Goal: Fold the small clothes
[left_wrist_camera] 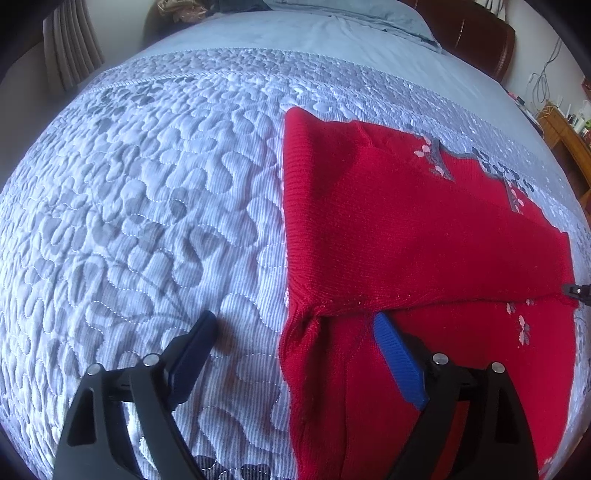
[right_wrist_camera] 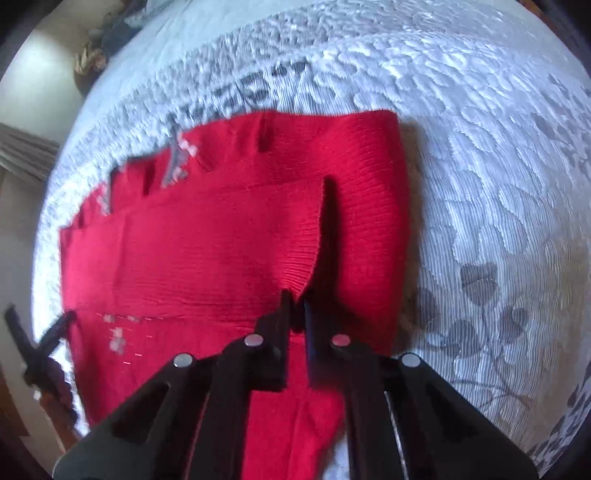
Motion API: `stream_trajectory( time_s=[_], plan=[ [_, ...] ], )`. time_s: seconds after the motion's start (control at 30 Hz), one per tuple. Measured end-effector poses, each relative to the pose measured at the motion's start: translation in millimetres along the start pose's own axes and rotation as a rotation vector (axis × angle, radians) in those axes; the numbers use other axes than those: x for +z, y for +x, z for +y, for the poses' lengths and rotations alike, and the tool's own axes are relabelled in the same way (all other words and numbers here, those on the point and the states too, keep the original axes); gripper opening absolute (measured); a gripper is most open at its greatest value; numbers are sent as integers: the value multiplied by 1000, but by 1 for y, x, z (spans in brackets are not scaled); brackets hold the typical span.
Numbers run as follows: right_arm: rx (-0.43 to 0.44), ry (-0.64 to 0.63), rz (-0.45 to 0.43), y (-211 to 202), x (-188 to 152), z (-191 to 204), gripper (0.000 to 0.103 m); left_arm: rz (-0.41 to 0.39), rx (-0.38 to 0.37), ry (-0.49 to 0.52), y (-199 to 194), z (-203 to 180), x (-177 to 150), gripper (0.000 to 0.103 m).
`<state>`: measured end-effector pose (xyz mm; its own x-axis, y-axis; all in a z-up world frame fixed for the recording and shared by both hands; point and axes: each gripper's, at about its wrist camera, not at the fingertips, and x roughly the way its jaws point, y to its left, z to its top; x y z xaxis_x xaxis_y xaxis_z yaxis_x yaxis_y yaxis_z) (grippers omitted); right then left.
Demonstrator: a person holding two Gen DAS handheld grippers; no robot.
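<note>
A small red knitted sweater (left_wrist_camera: 406, 236) with grey and pink flower trim lies flat on the quilted bed (left_wrist_camera: 147, 206), one sleeve folded across its body. My left gripper (left_wrist_camera: 295, 325) is open, straddling the sweater's left edge near the armpit fold, its right finger resting on the red knit. In the right wrist view, my right gripper (right_wrist_camera: 295, 306) is shut on the red sleeve cuff (right_wrist_camera: 299, 266), holding it over the sweater (right_wrist_camera: 207, 240). The other gripper's tip shows at the left edge (right_wrist_camera: 44, 343).
The grey-blue floral quilt (right_wrist_camera: 498, 221) covers the bed all around the sweater. A blue pillow (left_wrist_camera: 369, 18) and brown headboard (left_wrist_camera: 480, 33) lie at the far end. A wooden side table with cables (left_wrist_camera: 565, 125) stands at the right.
</note>
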<state>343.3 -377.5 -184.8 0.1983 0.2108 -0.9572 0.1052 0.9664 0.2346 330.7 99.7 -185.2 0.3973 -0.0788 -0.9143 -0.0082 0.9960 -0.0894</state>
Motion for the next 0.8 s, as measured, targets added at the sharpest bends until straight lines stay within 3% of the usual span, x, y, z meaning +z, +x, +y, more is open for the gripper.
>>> stream_trajectory(
  time_s=[0.03, 0.2, 0.27, 0.5, 0.8],
  plan=[
    [-16, -11, -10, -2, -2, 2, 5, -1, -5, 2, 0, 0, 0, 90],
    [-12, -1, -52, -33, -40, 0, 24, 23, -16, 7, -10, -4, -8, 90],
    [-11, -2, -39, -40, -68, -2, 40, 30, -24, 23, -19, -9, -22, 90],
    [106, 29, 15, -59, -191, -15, 41, 69, -16, 51, -52, -13, -86, 93],
    [196, 22, 33, -79, -281, -14, 41, 139, -38, 68, -98, -11, -163, 93]
  ],
)
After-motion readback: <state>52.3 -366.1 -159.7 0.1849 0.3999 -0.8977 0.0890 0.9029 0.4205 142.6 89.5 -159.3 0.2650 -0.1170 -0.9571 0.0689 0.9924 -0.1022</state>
